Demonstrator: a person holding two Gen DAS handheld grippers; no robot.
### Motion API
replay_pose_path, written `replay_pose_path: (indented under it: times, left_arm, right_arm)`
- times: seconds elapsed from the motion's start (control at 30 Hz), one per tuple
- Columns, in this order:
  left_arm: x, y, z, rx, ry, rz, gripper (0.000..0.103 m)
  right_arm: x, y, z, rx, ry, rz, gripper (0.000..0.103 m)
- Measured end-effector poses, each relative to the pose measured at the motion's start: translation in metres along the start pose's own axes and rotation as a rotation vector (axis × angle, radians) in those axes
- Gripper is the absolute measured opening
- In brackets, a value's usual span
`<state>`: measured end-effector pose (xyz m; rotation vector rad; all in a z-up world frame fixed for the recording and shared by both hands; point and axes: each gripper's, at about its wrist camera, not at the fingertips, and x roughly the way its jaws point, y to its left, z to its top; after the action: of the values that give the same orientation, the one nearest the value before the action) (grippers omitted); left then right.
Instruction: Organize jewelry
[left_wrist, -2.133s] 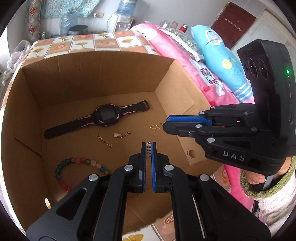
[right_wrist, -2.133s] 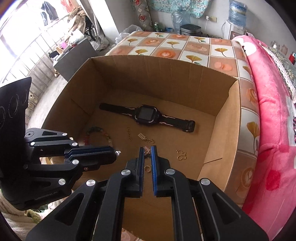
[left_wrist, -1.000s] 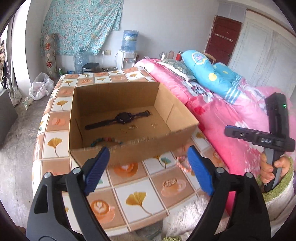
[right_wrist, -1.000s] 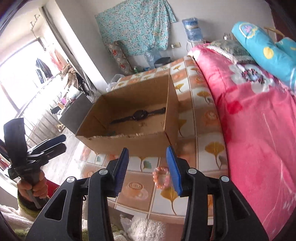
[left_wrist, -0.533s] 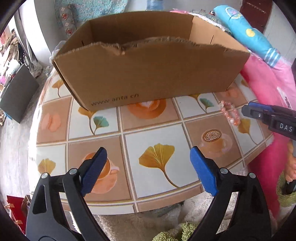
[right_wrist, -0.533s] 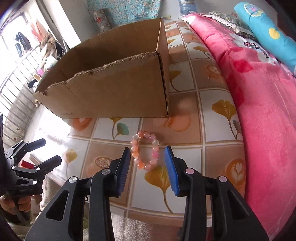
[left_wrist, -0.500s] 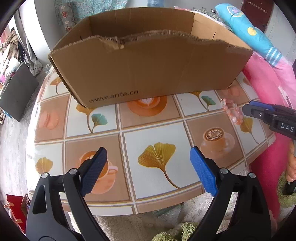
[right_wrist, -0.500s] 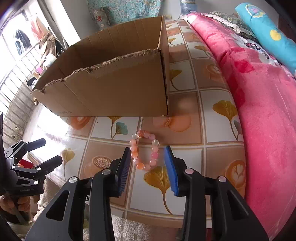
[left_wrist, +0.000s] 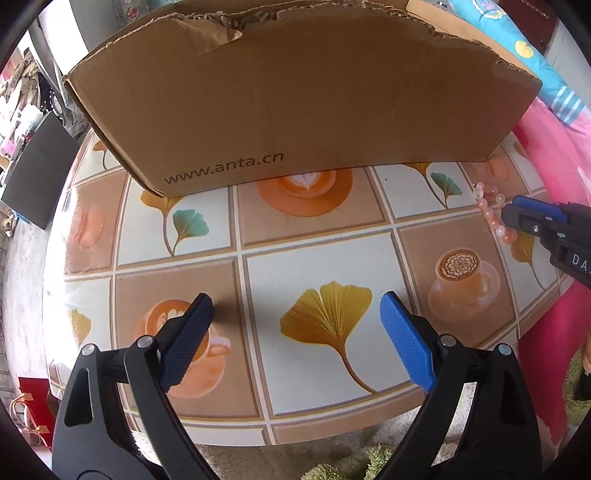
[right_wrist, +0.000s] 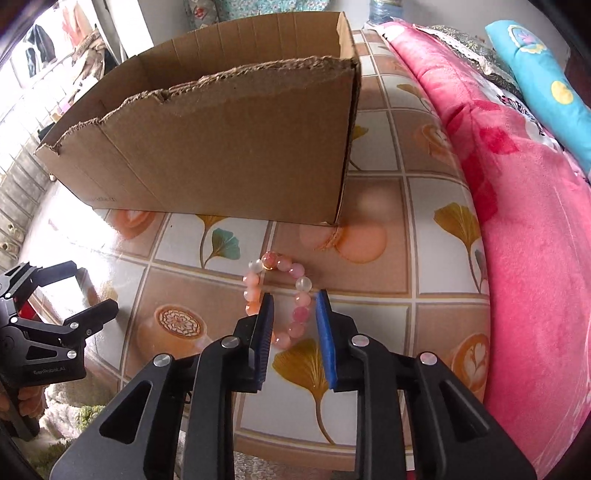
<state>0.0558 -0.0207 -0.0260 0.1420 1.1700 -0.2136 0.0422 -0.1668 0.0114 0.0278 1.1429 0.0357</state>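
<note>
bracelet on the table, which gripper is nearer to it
Right. The right gripper straddles one side of the bracelet, jaws closing around the beads. The left gripper hangs open over bare table, well off to the bracelet's side.

The cardboard box (left_wrist: 295, 92) carries "www.anta.cn" in dark print low on its near wall, beyond the left tongs (left_wrist: 295, 321) and toward their left side. The black body of the right tongs (left_wrist: 565, 236), at the right edge of the left wrist view, shows white letters "DA", cut off by the frame. In the right wrist view the left tongs' body bears small grey lettering that reads roughly "GenRobot.AI"; it is faint.
</note>
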Motion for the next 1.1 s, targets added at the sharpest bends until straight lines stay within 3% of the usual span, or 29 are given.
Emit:
replay_pose_path:
  times: [0.43, 0.93, 1.1]
  left_arm:
    - [0.007, -0.013, 0.006, -0.009, -0.005, 0.009, 0.092]
    - [0.012, -0.013, -0.005, 0.001, -0.03, 0.003, 0.094]
    - [0.012, -0.011, -0.011, 0.007, -0.038, 0.002, 0.094]
  right_arm:
    - [0.005, 0.009, -0.004, -0.038, -0.001, -0.03, 0.01]
    - [-0.055, 0.025, 0.015, -0.024, -0.112, 0.085, 0.009]
    - [-0.051, 0.037, 0.025, -0.014, -0.09, 0.219, 0.009]
